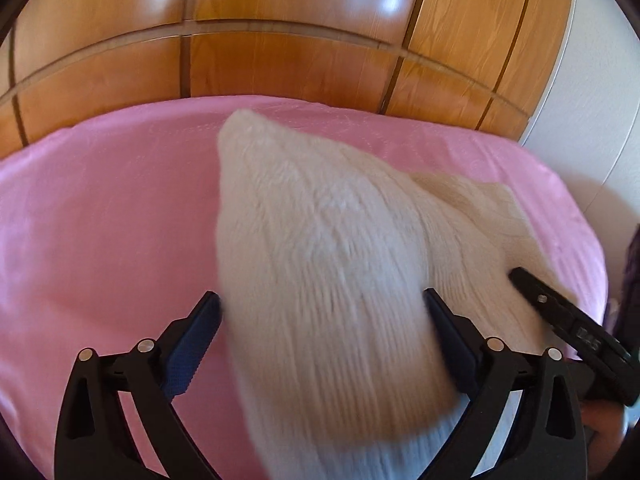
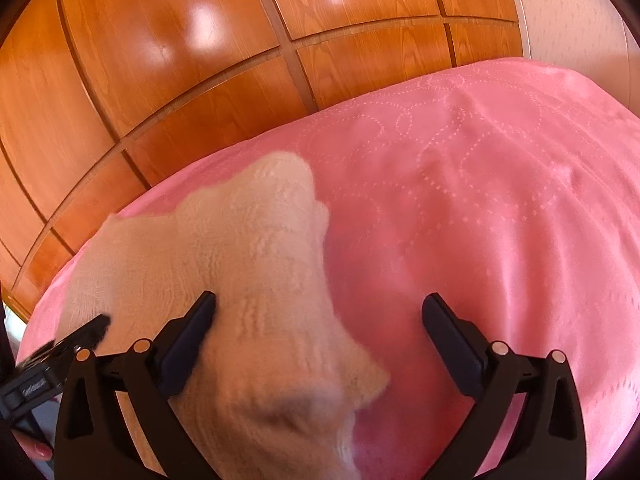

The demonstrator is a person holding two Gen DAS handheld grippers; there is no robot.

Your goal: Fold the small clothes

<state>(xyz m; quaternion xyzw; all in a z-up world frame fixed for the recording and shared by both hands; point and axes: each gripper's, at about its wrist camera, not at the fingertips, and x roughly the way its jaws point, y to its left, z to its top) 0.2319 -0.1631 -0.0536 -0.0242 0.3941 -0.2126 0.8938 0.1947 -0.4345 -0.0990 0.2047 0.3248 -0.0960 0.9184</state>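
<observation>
left wrist view: cream knit garment (image 1: pixel 320 248) is draped up between the 2 fingers of the left hand-held gripper (image 1: pixel 323 316), rest of it trailing onto the pink bed cover (image 1: pixel 100 208). It's blurry.
left hand-held gripper state: fingers spread wide, knit filling the gap. Not pinched as far as I can see, more like resting in there.
other gripper seen here: 1 black finger of the right hand-held gripper (image 1: pixel 560 312) sits on the knit's right edge.
right wrist view: same cream knit garment (image 2: pixel 240 272) lies against the left finger of the right hand-held gripper (image 2: pixel 319 316), bunched low in frame; the right finger is over bare pink bed cover (image 2: pixel 480 200).
right hand-held gripper state: fingers apart, nothing clamped.
what could go wrong: I'd guess the knit slides off since neither side actually grips it, so any lift loses the fold. Soft fuzzy fabric could also snag on a finger and drag crooked.
containers: none in view, no basket or box, just the bed and the wooden wardrobe panels (image 2: pixel 160 60) behind it.
</observation>
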